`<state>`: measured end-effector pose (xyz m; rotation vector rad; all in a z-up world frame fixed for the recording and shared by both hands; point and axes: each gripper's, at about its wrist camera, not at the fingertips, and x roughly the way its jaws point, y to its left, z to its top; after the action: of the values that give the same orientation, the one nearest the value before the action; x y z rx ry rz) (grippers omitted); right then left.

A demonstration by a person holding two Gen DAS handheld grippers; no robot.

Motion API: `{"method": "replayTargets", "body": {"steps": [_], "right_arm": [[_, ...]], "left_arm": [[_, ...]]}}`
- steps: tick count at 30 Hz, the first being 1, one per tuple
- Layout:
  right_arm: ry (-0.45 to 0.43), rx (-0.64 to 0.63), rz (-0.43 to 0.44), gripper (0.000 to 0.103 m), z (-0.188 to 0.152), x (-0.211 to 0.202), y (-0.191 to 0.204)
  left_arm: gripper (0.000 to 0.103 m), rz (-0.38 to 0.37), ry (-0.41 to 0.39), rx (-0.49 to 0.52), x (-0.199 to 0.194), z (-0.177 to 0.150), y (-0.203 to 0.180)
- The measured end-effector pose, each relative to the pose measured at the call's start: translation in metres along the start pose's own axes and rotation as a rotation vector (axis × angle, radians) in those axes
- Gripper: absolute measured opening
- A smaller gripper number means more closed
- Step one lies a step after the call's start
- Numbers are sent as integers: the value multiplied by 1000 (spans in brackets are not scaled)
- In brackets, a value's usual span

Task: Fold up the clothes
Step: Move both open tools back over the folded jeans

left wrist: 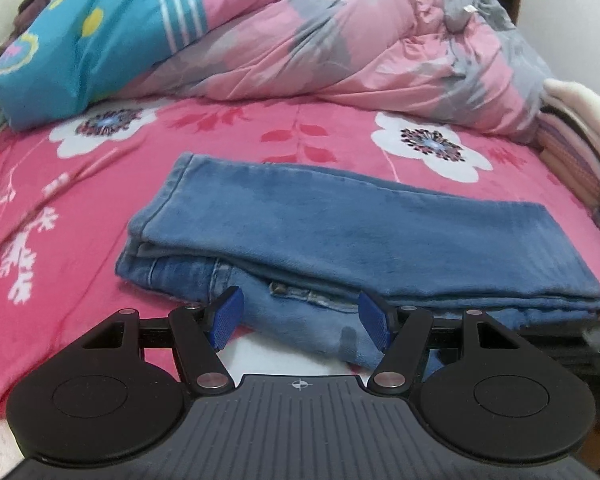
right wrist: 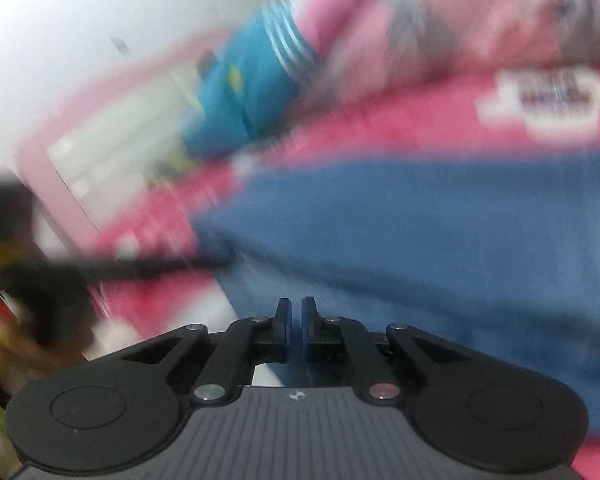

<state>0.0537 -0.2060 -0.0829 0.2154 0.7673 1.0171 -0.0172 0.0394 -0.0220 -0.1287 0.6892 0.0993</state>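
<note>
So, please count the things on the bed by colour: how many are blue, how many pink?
Blue: 2, the folded jeans and the blue pillow.
Pink: 2, the crumpled quilt and the flowered bedspread under them.
Total: 4

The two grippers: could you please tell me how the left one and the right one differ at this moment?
The left gripper has its blue-padded fingers spread apart, while the right gripper has its fingers nearly together. The left gripper's view is sharp; the right gripper's view is smeared by motion blur. Denim of the jeans shows in the gap between the left fingers; nothing shows between the right ones. Both point at the folded jeans on the pink floral bedsheet.
</note>
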Motion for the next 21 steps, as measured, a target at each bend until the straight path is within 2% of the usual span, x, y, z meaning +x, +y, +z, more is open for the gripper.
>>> {"method": "replayTargets", "body": {"steps": [2,5,8,10,13,14,16,19,21], "right_arm": [[1,45,45,4,-8,-15,-5],[28,69,30,4,-11,-38,-9],[-78,53,4,5,2,-66,-6],[-135,41,-32,5,9,-75,-11],[-85,17,-188,4,1,-68,-24],[-82,8,-209,3,-7,-67,-25],[-75,8,-216,3,-20,-72,-25],[-50,-7,-244,4,-22,-83,-16],[-90,-34,-257,4,-15,-92,-11]], "left_arm": [[64,-4,-1,30,0,-2,-4],[64,-45,-2,73,2,-4,-13],[64,-91,-10,118,6,-7,-29],[64,-119,-10,158,10,-9,-43],[66,-135,2,250,19,-17,-68],[67,-132,6,278,22,-20,-75],[69,-124,-4,307,23,-24,-81],[70,-112,-16,346,25,-29,-88],[72,-118,-7,329,27,-28,-86]]}}
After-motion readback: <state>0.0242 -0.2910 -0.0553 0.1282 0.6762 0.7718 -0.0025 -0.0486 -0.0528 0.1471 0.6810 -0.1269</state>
